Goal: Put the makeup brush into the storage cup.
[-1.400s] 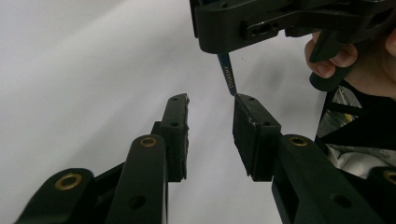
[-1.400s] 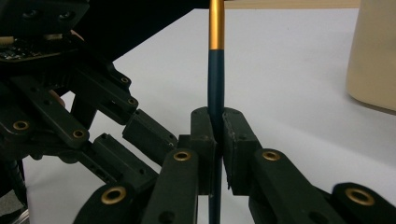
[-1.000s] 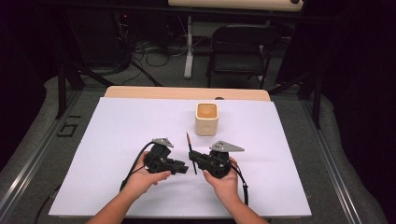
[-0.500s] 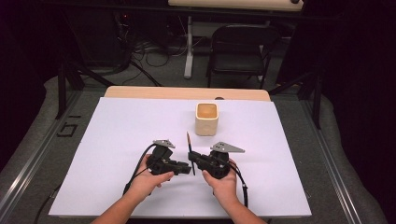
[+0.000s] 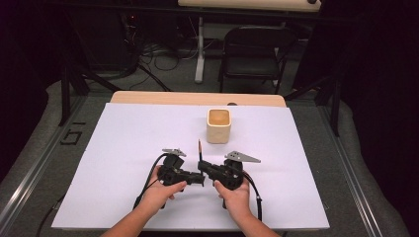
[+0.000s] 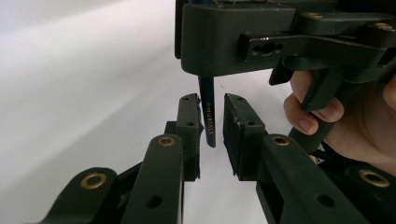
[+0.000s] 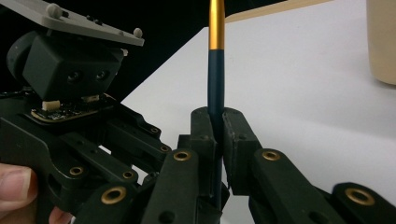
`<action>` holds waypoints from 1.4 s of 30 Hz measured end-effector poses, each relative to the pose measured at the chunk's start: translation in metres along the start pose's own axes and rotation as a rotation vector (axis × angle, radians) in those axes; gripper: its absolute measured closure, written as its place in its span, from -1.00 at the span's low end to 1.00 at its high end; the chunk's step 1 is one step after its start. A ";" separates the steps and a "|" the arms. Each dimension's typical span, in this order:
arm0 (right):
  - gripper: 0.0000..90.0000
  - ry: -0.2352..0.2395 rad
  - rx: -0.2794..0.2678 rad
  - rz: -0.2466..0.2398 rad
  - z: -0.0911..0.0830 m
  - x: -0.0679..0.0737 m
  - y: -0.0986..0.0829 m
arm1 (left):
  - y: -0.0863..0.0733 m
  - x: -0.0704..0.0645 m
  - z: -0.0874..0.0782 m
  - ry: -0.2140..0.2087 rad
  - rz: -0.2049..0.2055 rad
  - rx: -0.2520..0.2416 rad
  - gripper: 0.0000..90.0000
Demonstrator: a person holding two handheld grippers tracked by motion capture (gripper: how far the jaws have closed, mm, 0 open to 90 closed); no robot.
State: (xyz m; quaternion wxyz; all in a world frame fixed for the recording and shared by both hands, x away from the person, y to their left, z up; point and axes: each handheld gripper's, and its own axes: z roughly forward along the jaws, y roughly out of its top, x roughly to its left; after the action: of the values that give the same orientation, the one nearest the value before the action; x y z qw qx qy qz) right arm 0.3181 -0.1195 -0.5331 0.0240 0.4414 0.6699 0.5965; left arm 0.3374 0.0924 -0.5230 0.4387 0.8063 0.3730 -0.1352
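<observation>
Pencil (image 7: 215, 79): upright, near the cup (image 5: 218, 125)
Right gripper (image 7: 218, 122): jaws pinching the pencil
Left gripper (image 6: 212, 122): jaws spread around the pencil's low end

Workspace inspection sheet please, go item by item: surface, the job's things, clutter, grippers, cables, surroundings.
Surface: white table, wooden strip along the far edge.
Job's things: dark pencil with a gold band, upright; beige cup standing beyond the grippers, apart from them.
Clutter: nothing seen.
Grippers: right gripper shut on the pencil; left gripper open, jaws either side of the pencil's lower end.
Cables: one black cable trails from each gripper toward the person.
Surroundings: dark room, black chair and floor wires behind the table.
</observation>
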 end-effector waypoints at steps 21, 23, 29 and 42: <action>0.87 0.022 -0.012 0.022 0.001 -0.001 -0.001 | -0.001 0.003 -0.001 -0.003 -0.025 -0.011 0.86; 0.87 0.023 -0.010 0.022 0.001 -0.001 -0.001 | -0.001 0.004 -0.001 -0.004 -0.040 -0.010 0.87; 0.87 0.019 -0.002 0.010 0.001 0.001 -0.002 | -0.002 0.004 -0.001 -0.008 -0.061 -0.007 0.89; 0.86 0.015 0.002 0.003 0.001 0.000 -0.002 | -0.002 0.004 -0.002 0.000 -0.052 -0.002 0.89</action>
State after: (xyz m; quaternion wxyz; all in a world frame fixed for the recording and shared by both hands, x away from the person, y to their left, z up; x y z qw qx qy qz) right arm 0.3174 -0.1185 -0.5351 0.0177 0.4377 0.6700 0.5993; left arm 0.3386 0.0963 -0.5256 0.4359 0.7960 0.3938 -0.1462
